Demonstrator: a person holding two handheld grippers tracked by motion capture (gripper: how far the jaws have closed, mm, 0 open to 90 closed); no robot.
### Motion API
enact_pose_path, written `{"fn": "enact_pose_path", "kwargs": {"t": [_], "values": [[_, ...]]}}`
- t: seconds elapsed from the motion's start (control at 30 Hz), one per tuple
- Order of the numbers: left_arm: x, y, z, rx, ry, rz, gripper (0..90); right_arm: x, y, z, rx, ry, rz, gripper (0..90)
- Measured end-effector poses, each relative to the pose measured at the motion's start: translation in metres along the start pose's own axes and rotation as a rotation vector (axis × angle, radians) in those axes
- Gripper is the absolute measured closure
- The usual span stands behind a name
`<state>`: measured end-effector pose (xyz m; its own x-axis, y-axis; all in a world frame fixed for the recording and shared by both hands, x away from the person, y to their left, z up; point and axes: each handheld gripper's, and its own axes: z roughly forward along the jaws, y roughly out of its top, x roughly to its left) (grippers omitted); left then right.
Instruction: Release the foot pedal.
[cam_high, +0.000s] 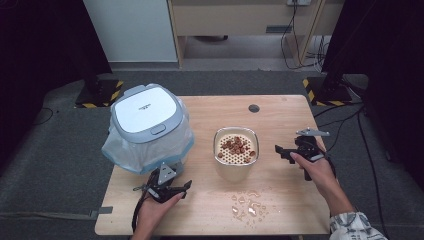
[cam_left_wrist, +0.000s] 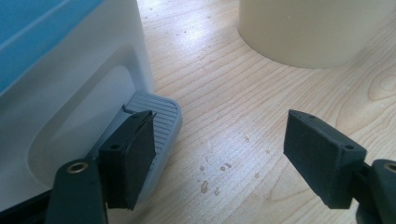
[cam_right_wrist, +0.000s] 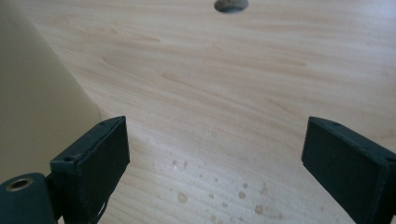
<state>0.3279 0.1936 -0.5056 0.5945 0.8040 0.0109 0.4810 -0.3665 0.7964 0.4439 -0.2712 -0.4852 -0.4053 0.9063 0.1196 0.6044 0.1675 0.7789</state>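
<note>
A white pedal bin (cam_high: 147, 125) with a grey-blue lid and a plastic liner stands at the table's left. Its grey foot pedal (cam_left_wrist: 161, 119) juts out at the base. My left gripper (cam_high: 180, 179) sits low in front of the bin; in the left gripper view the left gripper (cam_left_wrist: 217, 126) is open, one jaw right over the pedal. A cream container (cam_high: 236, 152) with a perforated insert holding brown bits stands mid-table. My right gripper (cam_high: 284, 152) hovers just right of it, open and empty (cam_right_wrist: 215, 130), with the container's wall (cam_right_wrist: 37, 107) beside one jaw.
Water drops (cam_high: 247, 205) lie on the wooden table (cam_high: 280, 115) near its front edge, and more drops (cam_right_wrist: 219, 193) show under the right gripper. A round cable hole (cam_high: 254, 108) is at the table's back. Cables run on the floor to the right.
</note>
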Motion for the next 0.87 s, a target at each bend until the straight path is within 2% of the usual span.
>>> {"fn": "enact_pose_path", "kwargs": {"t": [0.23,0.27,0.33,0.43,0.5,0.67,0.73,0.87], "values": [[0.000,0.000,-0.001,0.000,-0.006,-0.002,24.1,-0.003,-0.022,0.011,0.050,-0.054,0.044,8.2],[0.000,0.000,-0.001,0.001,-0.008,-0.002,24.1,-0.003,-0.025,0.013,0.082,-0.070,0.048,7.5],[0.000,0.000,0.000,0.005,-0.010,0.002,24.1,-0.002,-0.029,0.016,0.101,-0.091,0.052,7.7],[0.000,0.000,0.000,0.011,-0.013,0.006,24.0,0.000,-0.036,0.020,0.123,-0.099,0.062,7.1],[0.000,0.000,0.000,0.011,-0.014,0.007,24.0,0.003,-0.041,0.025,0.141,-0.112,0.056,6.1],[0.000,0.000,0.000,0.010,-0.015,0.004,23.9,0.013,-0.046,0.028,0.126,-0.159,-0.014,5.0],[0.000,0.000,0.000,0.010,-0.016,0.003,23.9,0.018,-0.050,0.028,0.103,-0.155,-0.024,4.8],[0.000,0.000,0.001,0.015,-0.018,0.005,23.8,0.020,-0.051,0.028,0.106,-0.146,-0.033,3.5]]}}
